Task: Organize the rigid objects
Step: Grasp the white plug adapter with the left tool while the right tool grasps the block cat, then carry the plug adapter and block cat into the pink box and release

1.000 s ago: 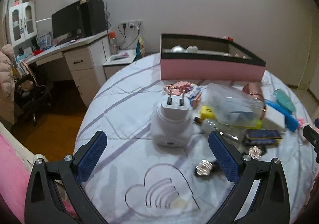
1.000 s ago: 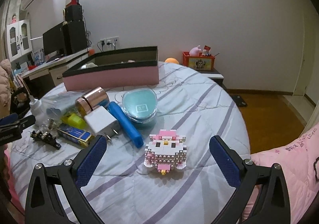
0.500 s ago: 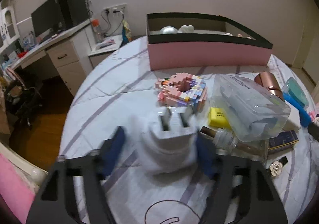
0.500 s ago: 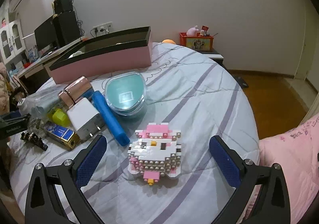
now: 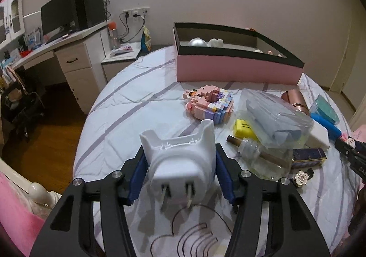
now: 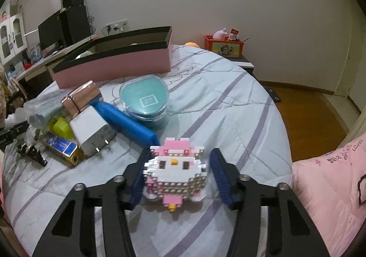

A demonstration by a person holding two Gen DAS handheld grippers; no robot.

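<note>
Both grippers closed since before: left gripper (image 5: 180, 179) clamps white plastic plug adapter (image 5: 180, 161), tipped toward six o'clock; right gripper (image 6: 177, 179) narrowed around pink-and-white brick figure (image 6: 175, 172), contact uncertain; both look ready for boxing.

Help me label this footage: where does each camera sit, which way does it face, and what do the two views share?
Left wrist: on the left gripper, looking down over the bed toward the desk; jaws, having just closed, clamp a white plug adapter.
Right wrist: on the right gripper, facing the bed's other side; jaws, just closing, flank a pink block figure.
Shared: the pink box and blue bar.
</note>
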